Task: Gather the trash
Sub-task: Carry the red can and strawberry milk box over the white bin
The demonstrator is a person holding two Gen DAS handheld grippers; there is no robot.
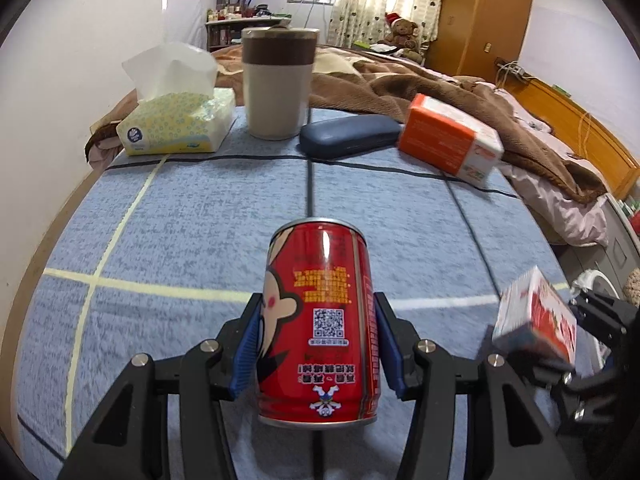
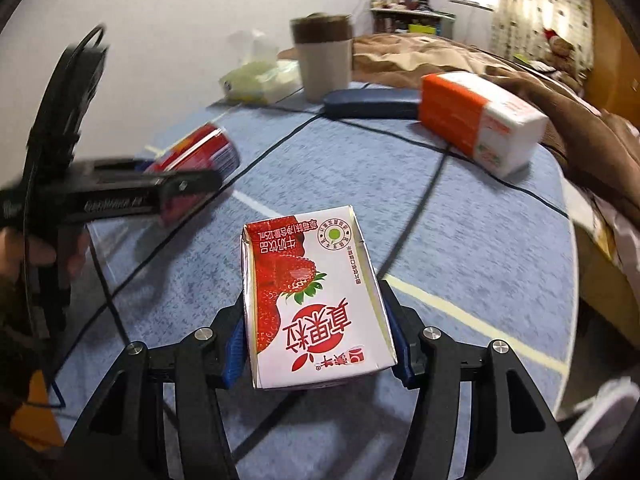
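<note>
Left gripper (image 1: 316, 344) clamps cylindrical glossy can (image 1: 318, 320) over woven cloth (image 1: 180, 220).

Left gripper (image 1: 316, 344) angled downward, blue pads clamped on a red can (image 1: 318, 320), right gripper (image 2: 316, 336) likewise tilted, pads gripping a strawberry milk carton (image 2: 316, 300), a hand (image 2: 24, 256), seemingly gloved, behind the left gripper

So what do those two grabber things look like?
Each is a black frame of angled bars joined by round silver bolts, ending in two fingers with flat blue pads. The left gripper and the right gripper look alike. In the right wrist view, the left one has a thin black cable looping over its body.
</note>
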